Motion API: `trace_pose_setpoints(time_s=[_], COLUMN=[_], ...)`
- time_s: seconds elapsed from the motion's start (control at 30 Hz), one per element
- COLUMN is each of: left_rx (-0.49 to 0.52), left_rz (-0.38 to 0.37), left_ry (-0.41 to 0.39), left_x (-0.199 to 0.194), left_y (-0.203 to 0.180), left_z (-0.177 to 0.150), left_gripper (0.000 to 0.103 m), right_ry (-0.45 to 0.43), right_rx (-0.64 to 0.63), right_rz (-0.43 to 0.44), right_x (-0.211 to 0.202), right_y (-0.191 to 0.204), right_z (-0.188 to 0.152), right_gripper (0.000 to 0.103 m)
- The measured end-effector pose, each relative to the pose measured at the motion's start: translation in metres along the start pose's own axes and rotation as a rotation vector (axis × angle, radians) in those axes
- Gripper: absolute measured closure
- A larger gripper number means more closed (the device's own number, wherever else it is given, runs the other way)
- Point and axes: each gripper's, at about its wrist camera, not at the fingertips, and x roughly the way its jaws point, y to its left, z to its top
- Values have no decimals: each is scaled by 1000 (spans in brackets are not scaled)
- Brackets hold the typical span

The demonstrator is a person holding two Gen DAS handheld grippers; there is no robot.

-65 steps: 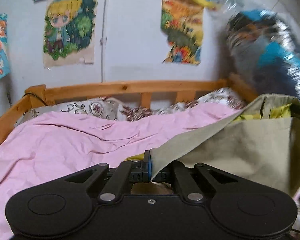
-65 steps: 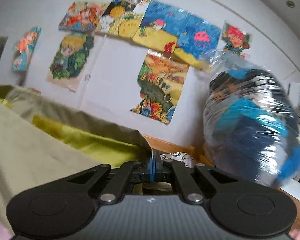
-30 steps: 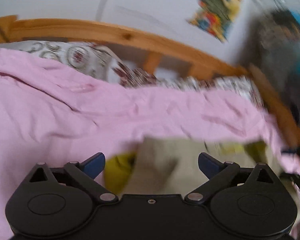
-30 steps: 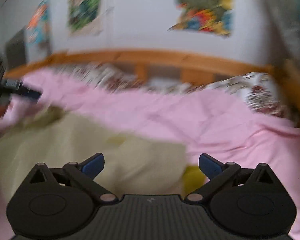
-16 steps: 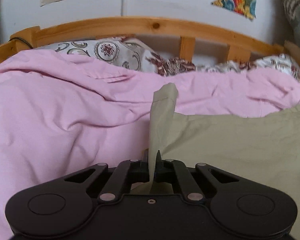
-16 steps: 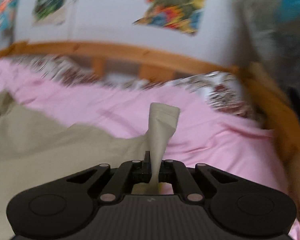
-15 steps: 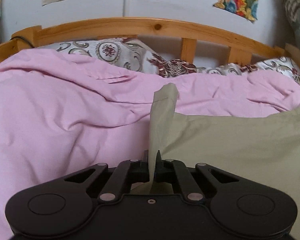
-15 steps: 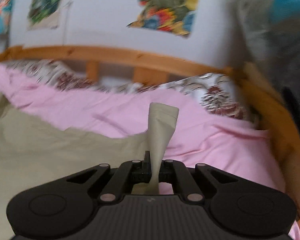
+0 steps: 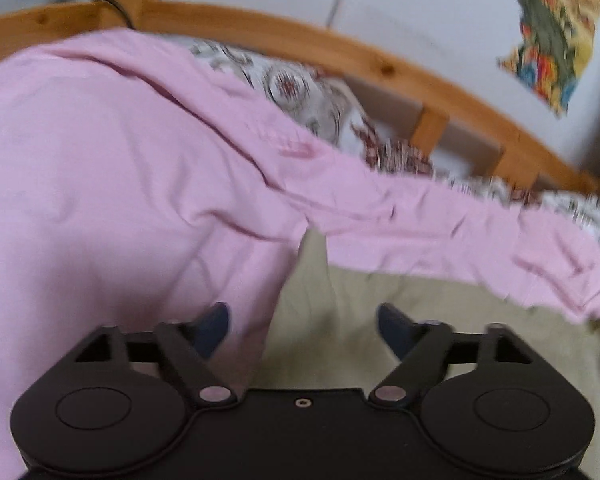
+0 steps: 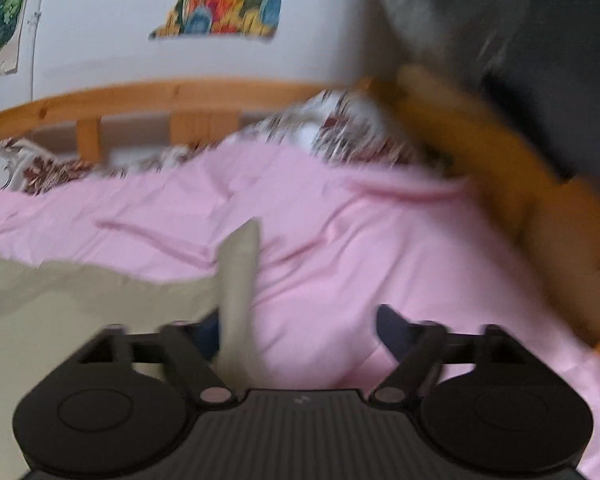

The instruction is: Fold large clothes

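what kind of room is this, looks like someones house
Most likely a bedroom at home, perhaps a child's: a wooden bed frame with a pink sheet, patterned pillows, and colourful cartoon pictures stuck to the wall.

Your right view is motion-blurred; the headboard corner and the grey mass beyond it smear, can't tell what that mass is; your garment runs off the left edge there; in the left view it's cut by the right edge and partly under the sheet; poster cropped.

Both grippers — left gripper, right gripper — wide apart
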Motion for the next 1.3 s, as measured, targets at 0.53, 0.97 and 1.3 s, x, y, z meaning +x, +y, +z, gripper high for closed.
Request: trace_pose_setpoints(time_s=[0.53,0.97,1.3], left_rx=[151,24,-226], left_rz=[40,-39,-95], left_ry=[-163,-77,45], left_x=[-141,-151,-95], left_y=[-38,-23,-2], left_z=[-108,-153,-159], left_gripper=[1,1,1], right_ry=[-261,-105,-155], right_rx=[-385,-281,-251], right_rz=[124,134,200], right_x=[-66,-21,-84], right_y=[222,213,204], right_z=[-70,-75,-101], right_gripper=[0,0,0])
